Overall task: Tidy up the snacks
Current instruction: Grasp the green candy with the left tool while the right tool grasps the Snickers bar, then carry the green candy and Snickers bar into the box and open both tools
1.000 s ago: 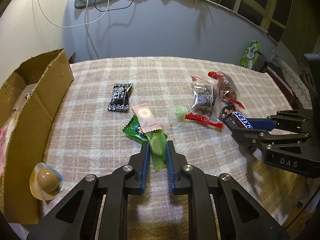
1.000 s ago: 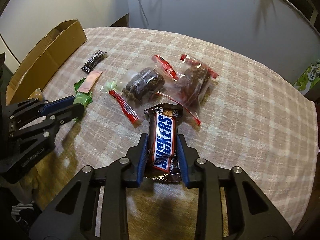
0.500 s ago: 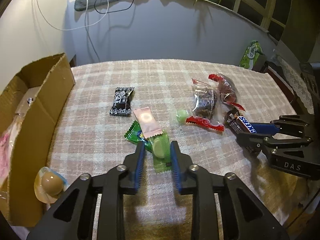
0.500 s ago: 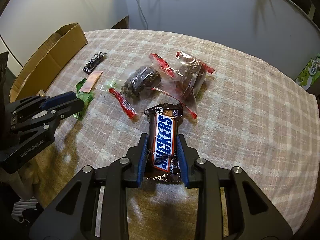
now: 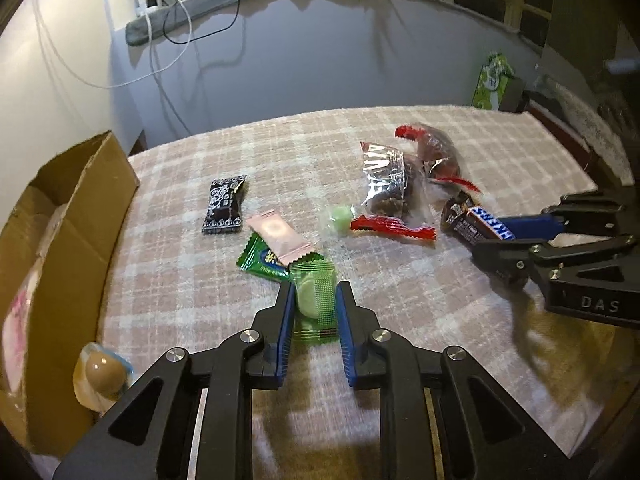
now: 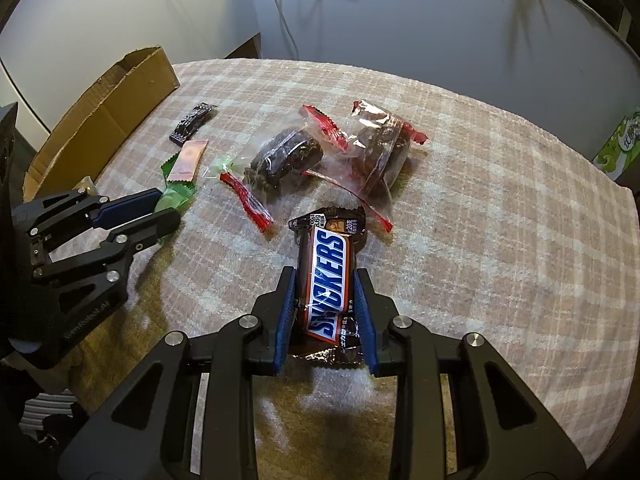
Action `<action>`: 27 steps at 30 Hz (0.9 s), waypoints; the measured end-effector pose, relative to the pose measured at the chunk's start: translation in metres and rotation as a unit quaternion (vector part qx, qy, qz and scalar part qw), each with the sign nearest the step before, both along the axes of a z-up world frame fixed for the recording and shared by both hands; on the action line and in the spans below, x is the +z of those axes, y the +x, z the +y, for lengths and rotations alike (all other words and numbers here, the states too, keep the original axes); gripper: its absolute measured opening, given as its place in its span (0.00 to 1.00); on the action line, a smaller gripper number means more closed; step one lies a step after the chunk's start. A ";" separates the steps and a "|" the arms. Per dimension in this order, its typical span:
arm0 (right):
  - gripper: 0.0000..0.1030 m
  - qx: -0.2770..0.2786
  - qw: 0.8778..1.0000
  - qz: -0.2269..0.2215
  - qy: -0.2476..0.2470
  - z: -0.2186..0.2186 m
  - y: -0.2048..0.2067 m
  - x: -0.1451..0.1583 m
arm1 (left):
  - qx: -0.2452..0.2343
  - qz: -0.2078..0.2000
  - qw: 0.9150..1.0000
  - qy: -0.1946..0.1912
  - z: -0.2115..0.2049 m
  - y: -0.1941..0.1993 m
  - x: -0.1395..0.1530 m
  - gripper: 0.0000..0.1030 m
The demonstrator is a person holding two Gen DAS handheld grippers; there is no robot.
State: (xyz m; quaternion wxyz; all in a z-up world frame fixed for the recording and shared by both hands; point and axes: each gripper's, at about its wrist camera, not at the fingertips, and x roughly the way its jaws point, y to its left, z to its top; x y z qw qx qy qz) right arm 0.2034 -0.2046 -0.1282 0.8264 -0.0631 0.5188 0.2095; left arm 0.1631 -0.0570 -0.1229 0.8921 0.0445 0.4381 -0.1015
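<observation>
The left gripper [image 5: 314,300] has its jaws pressed on either side of a pale green candy packet [image 5: 314,300]: translucent wrapper with crimped ends and a round light-green sweet showing through. The packet lies low over the checked cloth of the desk [image 5: 400,280], its far end touching a darker green sachet [image 5: 260,258] with yellow print. A pink sachet [image 5: 278,236] lies across that green one. Just beyond sits a black wrapped candy [image 5: 224,206] with white patterning, apart from the others.

The right gripper [image 6: 326,300] has its jaws clamped on a Snickers bar [image 6: 328,280], a brown wrapper with the blue-and-white name running lengthwise and a gold-printed crimped end pointing away from the camera. The bar is held close above the cloth near the desk's front edge.

Ahead of the bar lie two clear bags with red zigzag ends, each holding dark brown pieces: one [image 6: 288,156] nearer the left, the other [image 6: 384,144] beside it, overlapping at their edges. A small green twisted candy [image 6: 222,166] rests at the left bag's corner.

An open cardboard box [image 5: 72,216] stands on the desk's left side. In front of its near corner sits a clear-wrapped brown egg-shaped sweet [image 5: 104,372].
</observation>
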 end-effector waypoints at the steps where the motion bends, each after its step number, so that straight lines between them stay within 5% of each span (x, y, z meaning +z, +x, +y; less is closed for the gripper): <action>1: 0.29 -0.001 1.000 0.000 0.002 -0.001 -0.001 0.000 | 0.002 0.001 1.000 -0.009 0.001 -0.001 0.001 0.19; 11: 0.29 -0.009 1.000 -0.002 0.023 -0.010 -0.014 0.005 | 0.012 -0.010 0.999 -0.049 0.013 -0.020 0.016 0.19; 27: 0.29 0.010 0.997 -0.043 0.060 0.015 -0.029 0.050 | 0.050 -0.060 0.995 -0.062 0.053 -0.036 0.055 0.19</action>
